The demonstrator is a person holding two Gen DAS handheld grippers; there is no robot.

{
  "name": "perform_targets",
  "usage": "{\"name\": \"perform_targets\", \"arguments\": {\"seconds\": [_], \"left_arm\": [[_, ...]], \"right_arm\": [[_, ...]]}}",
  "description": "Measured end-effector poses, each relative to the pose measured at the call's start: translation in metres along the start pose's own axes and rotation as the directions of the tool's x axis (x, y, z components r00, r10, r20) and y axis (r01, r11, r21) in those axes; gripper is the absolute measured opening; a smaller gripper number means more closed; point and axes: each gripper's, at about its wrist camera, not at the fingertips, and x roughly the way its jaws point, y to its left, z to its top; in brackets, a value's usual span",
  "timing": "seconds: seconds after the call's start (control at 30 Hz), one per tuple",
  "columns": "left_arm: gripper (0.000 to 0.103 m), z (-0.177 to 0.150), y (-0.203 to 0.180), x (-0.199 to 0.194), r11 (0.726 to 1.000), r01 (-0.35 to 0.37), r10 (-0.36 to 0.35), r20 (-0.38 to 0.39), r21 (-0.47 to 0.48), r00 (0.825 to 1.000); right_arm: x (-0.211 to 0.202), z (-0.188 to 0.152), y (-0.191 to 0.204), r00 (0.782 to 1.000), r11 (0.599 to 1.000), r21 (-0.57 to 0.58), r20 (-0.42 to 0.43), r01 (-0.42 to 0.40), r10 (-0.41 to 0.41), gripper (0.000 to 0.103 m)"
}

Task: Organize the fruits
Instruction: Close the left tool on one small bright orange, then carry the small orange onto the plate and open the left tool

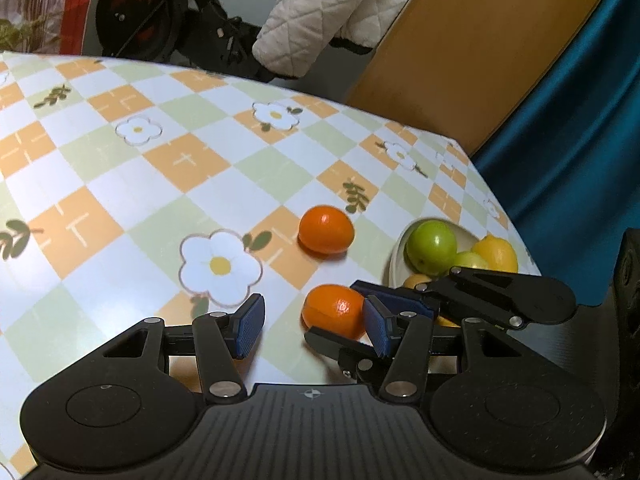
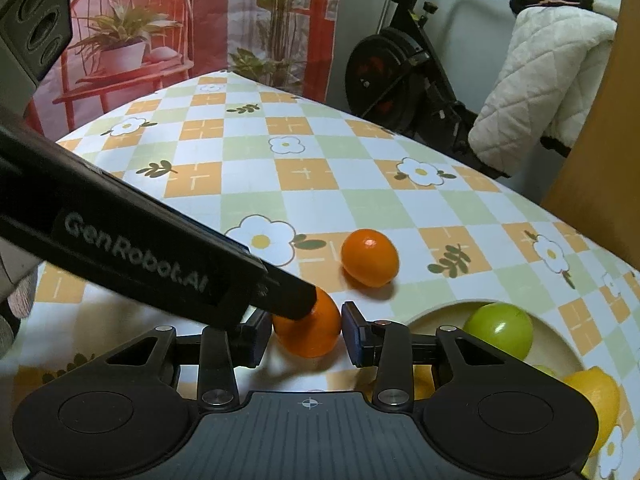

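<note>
Right wrist: left hand-held gripper (image 2: 296, 304) hides near orange (image 2: 310, 334) partly.

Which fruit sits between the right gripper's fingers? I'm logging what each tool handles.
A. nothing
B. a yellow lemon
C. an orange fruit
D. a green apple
C: in the right wrist view the nearer orange fruit sits between the right gripper fingers, its blue pads at the fruit's sides, while the green apple and lemon lie in the bowl.
</note>
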Motion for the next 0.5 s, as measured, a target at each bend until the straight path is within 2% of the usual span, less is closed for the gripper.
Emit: {"name": "perform_targets", "arguments": {"seconds": [0.13,0.37,0.43,0.5], "left_arm": [[0.056,-0.005,0.005,0.002,0.999,0.025,-0.026,-0.007,-0.035,1.000],[0.056,-0.008,0.003,0.010,0.998,0.044,-0.045,-0.011,-0.044,0.999],[0.052,-0.009,0.001,0.012,0.998,0.047,-0.047,-0.010,-0.040,0.999],[0.043,-0.010,-0.001,0.014,0.998,0.055,-0.055,-0.016,-0.035,0.998]], "right_arm": [[0.000,-0.003,0.001,1.000,1.000,0.023,0.002,-0.003,0.003,0.034],[0.000,-0.009,-0.001,1.000,0.998,0.060,0.009,-0.008,0.007,0.034],[0.000,-0.009,-0.001,1.000,0.998,0.063,0.013,-0.012,0.012,0.034],[-0.001,-0.010,0.001,1.000,0.998,0.061,0.015,-0.023,0.022,0.034]]}}
